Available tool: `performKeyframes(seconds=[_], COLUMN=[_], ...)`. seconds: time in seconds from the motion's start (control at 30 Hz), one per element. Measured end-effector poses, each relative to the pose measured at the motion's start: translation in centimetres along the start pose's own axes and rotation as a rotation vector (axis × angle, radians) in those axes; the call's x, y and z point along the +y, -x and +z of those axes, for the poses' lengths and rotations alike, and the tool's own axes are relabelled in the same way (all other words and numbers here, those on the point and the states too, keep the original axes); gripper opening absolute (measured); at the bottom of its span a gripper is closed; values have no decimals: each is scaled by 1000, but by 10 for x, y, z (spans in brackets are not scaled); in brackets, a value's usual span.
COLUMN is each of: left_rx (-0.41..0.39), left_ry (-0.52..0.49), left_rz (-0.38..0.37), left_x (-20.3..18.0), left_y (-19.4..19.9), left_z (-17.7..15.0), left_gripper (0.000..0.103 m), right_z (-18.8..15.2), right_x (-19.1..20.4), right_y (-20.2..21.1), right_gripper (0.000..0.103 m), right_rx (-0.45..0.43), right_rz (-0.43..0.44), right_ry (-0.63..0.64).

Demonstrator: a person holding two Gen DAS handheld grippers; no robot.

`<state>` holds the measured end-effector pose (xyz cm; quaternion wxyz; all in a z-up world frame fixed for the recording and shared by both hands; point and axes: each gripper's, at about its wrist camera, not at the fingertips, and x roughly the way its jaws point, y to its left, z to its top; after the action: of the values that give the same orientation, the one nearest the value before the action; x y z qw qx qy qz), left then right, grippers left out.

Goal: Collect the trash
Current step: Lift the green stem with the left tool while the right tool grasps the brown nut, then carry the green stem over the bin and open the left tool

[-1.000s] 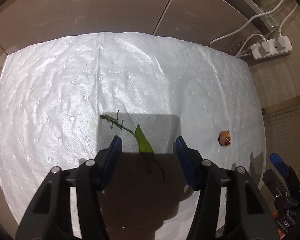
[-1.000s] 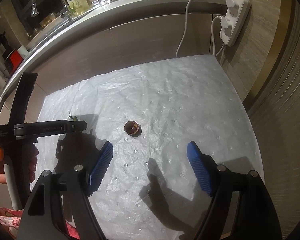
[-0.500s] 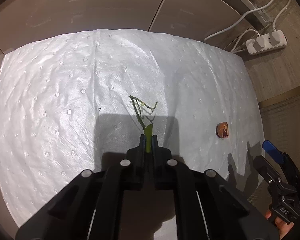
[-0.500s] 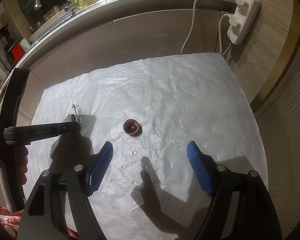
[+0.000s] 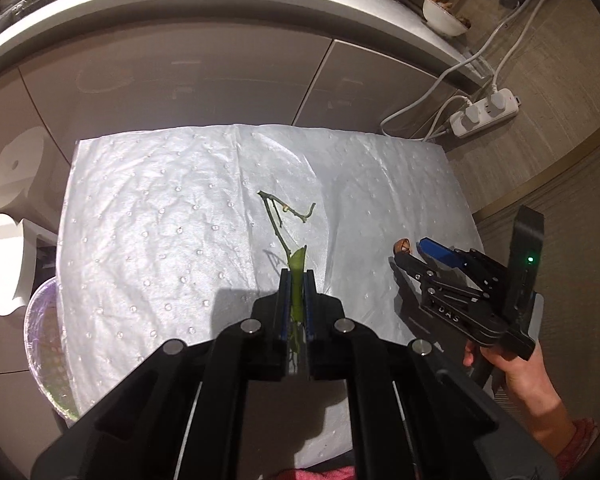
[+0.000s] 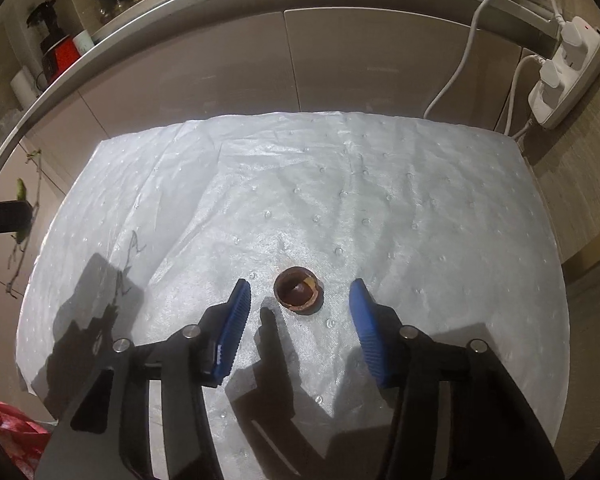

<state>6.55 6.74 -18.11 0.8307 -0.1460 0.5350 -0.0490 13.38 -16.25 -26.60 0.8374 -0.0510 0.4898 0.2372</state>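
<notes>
Over the dimpled white mat (image 6: 380,184), my left claw (image 5: 294,292) pinches the thin green leafy twig (image 5: 284,236), lifted clear; my right claw (image 6: 298,312) gapes wide, straddling the brown round nutshell (image 6: 298,291) at 12 o'clock.

White dimpled mat (image 6: 340,184) spread flat, crinkled and creased, catching bright glare across the middle. Far edge butted up against the beige cabinet fronts (image 6: 228,76); right far corner close to a white power strip (image 6: 564,72). On the mat, toward the near side, just one small round brown shell (image 6: 298,290), open side up, sitting alone on the dimples. From the left view, same shell (image 5: 402,246) out by the mat's right edge. Hard dark shadows thrown over the near left part of the mat.
</notes>
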Motion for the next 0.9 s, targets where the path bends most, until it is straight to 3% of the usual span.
performKeyframes(seconds=[0.17,0.33,0.63,0.9], left_rx=[-22,-43,-89,-89], left_ry=[43,91,149,99], left_rz=[20,53,110,183], left_x=[18,43,99,163], left_y=[16,30,61,90], left_z=[-8,-15,-31,-61], left_gripper=[6,6,6,6], right_z=[1,3,12,31], right_x=[5,11,29,118], right_y=[-8,-14,13,85], right_gripper=[30,25,24,24], right_rx=[14,11,-6,-107], right_rz=[-4,-25,1,166], right_ry=[16,43,1,15])
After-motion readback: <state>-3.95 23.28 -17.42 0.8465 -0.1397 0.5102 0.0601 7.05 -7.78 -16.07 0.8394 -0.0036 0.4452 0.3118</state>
